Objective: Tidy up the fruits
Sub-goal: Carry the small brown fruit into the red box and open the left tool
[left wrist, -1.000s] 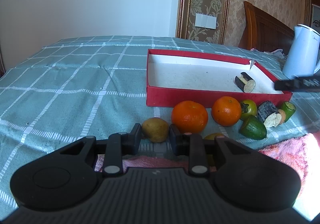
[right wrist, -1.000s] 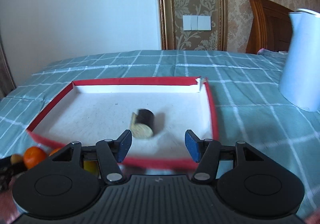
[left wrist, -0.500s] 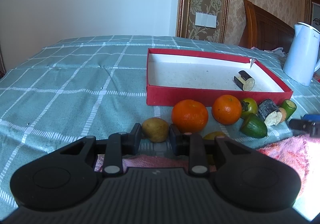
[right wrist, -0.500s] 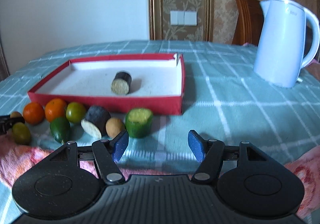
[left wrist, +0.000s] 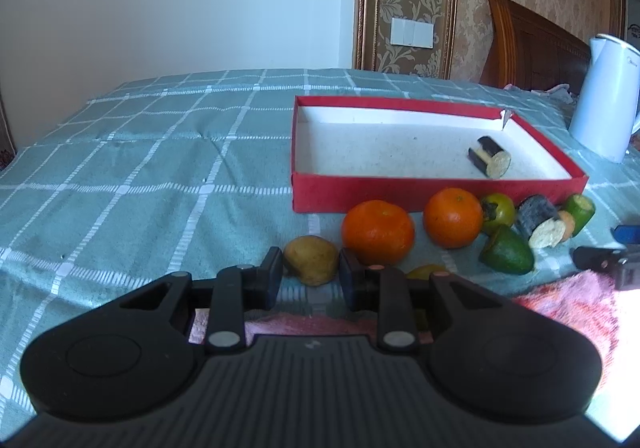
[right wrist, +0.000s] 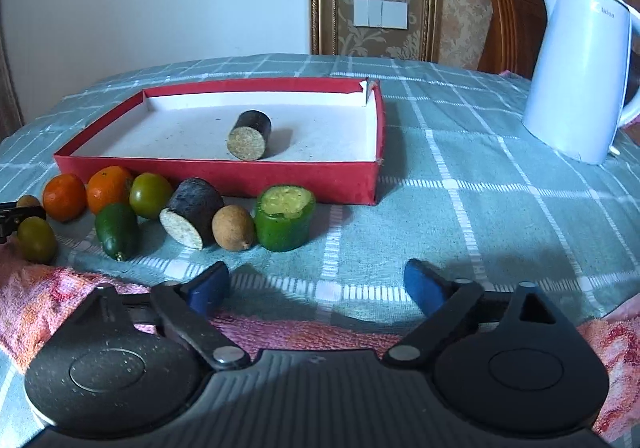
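- Your right gripper [right wrist: 316, 288] hangs low in the right wrist view with nothing between its blue pads; its jaws have just been opening and now stand wide.
- Your left gripper [left wrist: 308, 274] is at its narrowest, low in the left wrist view. A yellow-brown fruit [left wrist: 311, 259] shows through the gap, but it looks to lie on the cloth beyond the tips, not pinched.
- One dark cut piece [right wrist: 249, 135] lies inside the red tray [right wrist: 224, 176], mid-frame. The rest sit outside, along the tray's near wall on the checked cloth [right wrist: 460, 208].
- From left to right in the right wrist view you have two oranges [right wrist: 64, 197], a green tomato-like fruit [right wrist: 150, 195], a green avocado-like piece [right wrist: 117, 231], a dark cut chunk [right wrist: 192, 213], a small tan fruit [right wrist: 233, 227] and a green cut piece [right wrist: 285, 218].
- You appear to be between placings, setting up the next pick.
- The green cut piece is nearest your right gripper, just above and left of its gap. Move forward and slightly left, straddle it, close gently, then lift it over the tray wall.
- Mind the tan fruit touching it; it may roll.
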A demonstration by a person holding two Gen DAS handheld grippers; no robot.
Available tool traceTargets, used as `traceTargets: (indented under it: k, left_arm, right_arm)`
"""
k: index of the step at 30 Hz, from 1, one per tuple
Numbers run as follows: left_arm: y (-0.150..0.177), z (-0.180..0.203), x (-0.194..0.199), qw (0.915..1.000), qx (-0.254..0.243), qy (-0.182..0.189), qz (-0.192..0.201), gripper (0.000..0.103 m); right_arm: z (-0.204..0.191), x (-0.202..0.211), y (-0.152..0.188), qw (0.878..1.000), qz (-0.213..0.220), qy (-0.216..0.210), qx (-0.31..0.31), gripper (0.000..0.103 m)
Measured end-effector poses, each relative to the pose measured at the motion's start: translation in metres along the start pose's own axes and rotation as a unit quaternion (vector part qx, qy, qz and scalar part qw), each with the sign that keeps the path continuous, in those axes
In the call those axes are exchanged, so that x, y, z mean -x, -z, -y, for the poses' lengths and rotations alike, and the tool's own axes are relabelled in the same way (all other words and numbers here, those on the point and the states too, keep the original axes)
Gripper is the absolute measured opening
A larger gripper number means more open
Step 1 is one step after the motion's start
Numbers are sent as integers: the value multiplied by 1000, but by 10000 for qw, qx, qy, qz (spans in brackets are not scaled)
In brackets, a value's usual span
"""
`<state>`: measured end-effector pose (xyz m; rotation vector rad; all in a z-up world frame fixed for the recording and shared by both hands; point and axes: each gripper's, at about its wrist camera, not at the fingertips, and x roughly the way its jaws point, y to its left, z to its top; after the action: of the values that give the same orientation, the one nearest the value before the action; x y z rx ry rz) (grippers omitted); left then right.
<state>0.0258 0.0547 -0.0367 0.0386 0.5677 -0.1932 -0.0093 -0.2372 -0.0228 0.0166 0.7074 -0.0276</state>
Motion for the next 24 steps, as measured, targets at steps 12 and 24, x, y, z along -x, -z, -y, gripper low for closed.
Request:
traceTargets:
  k: [12, 24]
  left_arm:
    - [-37, 16, -5, 9994, -109, 252, 210, 27]
    - [-80, 48, -64, 9996, -233, 102, 120, 27]
  right_arm:
    - [3, -1, -1, 10000, -31, -5, -40, 102]
    - [3, -1, -1, 10000, -31, -6, -41, 102]
